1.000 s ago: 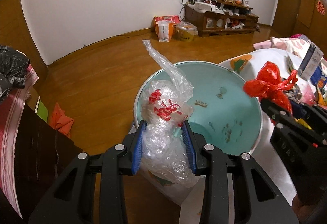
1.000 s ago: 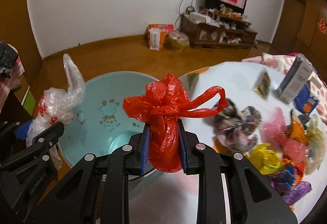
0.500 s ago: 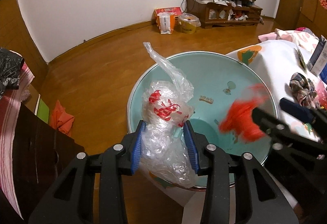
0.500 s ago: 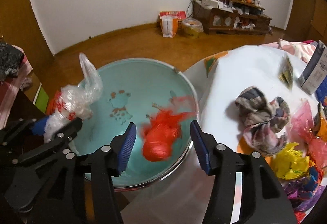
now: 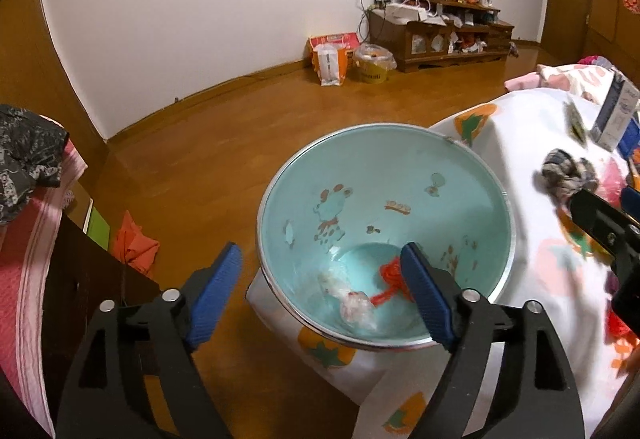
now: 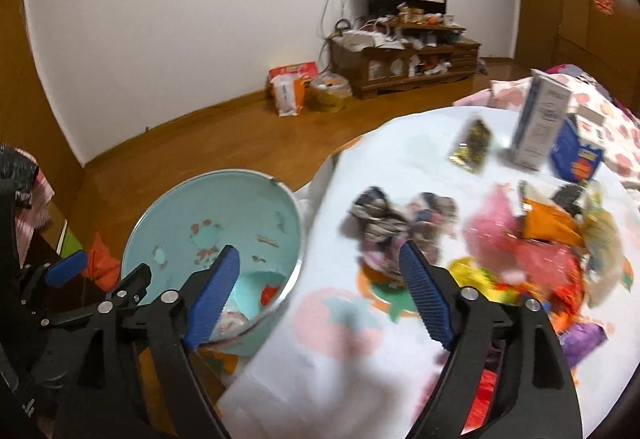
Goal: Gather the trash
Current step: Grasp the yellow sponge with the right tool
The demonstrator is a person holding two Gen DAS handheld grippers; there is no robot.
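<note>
1. The left gripper [image 5: 320, 289] is spreading its jaws wide above the teal bin [image 5: 472, 159], nothing between them.
2. The right gripper [image 6: 318, 289] is likewise opening, empty, over the table [image 6: 340, 319].
3. The clear bag [image 5: 356, 309] and the red bag [image 5: 390, 275] lie on the bin's floor; the clear bag's long axis runs near-right to far-left.

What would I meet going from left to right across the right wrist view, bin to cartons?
Light blue bin → crumpled patterned cloth → dark gold-edged sachet → pink plastic bag → tall white carton → blue carton.
</note>
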